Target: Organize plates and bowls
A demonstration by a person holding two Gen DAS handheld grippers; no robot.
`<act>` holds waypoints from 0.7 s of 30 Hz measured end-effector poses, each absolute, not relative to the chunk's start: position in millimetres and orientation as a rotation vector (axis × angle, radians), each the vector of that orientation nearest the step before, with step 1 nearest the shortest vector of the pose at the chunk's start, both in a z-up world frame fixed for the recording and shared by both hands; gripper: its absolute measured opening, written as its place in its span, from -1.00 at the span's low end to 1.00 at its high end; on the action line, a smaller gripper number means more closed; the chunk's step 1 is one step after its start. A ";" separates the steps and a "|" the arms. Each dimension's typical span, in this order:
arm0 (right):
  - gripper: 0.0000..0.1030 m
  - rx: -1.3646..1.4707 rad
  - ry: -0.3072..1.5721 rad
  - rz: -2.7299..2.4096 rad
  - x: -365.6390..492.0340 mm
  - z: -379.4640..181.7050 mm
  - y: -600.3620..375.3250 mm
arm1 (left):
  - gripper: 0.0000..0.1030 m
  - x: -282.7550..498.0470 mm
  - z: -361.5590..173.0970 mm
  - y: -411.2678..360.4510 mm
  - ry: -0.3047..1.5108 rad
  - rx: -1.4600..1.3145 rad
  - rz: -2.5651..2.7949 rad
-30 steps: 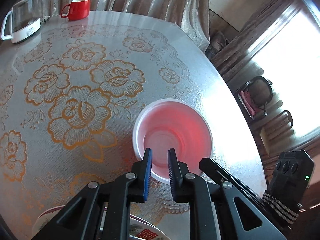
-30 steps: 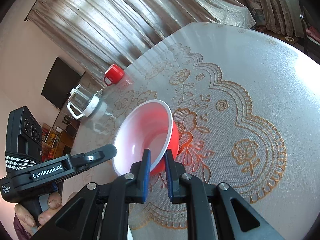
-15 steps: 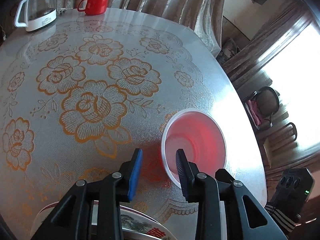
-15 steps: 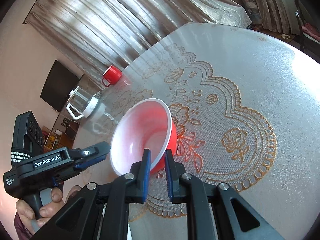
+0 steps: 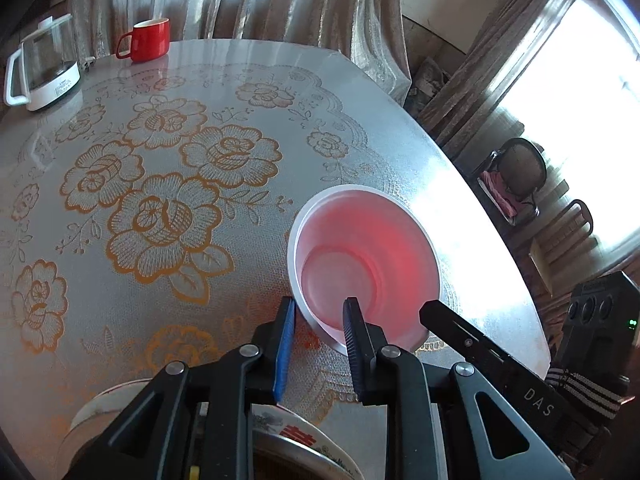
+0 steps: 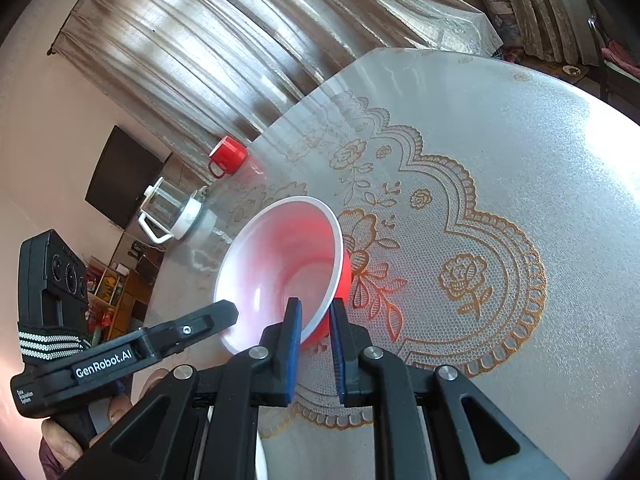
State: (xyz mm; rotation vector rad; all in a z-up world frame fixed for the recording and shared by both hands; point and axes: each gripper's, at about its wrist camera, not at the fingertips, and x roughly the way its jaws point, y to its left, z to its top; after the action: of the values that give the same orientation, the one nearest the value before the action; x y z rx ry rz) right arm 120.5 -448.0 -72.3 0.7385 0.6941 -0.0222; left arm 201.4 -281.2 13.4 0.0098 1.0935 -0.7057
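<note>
The right gripper point(image 6: 314, 312) clamps the near rim of a red bowl point(image 6: 280, 260), tilted above the lace tablecloth point(image 6: 460, 240). The left gripper point(image 5: 320, 316), closing, straddles the rim; keep it level.

We find a round table point(image 5: 360, 92) covered by a translucent textured cloth point(image 5: 248, 240) printed with orange roses and a scalloped border, glare washing out its window side. On it, at the far edge before the curtain, stand a red mug point(image 5: 146, 40) and, just beside it, a glass kettle point(image 5: 42, 70) with a white base and handle, the two apart from each other. At the near edge we note a patterned plate point(image 5: 312, 438), only partly in view; whether the red bowl point(image 5: 366, 260) rests on the cloth we cannot tell.
</note>
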 end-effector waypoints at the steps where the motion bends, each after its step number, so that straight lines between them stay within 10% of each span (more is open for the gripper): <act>1: -0.75 0.737 0.688 -0.018 118.2 -70.0 -446.7 | -0.53 197.2 16.0 -278.6 1.086 0.011 -0.705; 21: -0.75 0.680 0.632 0.062 83.5 -34.9 -402.6 | -0.53 130.8 53.5 -221.9 0.896 0.014 -0.668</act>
State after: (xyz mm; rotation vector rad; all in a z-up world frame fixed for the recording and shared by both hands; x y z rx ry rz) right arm 83.5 -402.6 -34.9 0.6799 0.6322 0.0624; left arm 130.8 -221.9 53.5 0.0140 0.8964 -0.6683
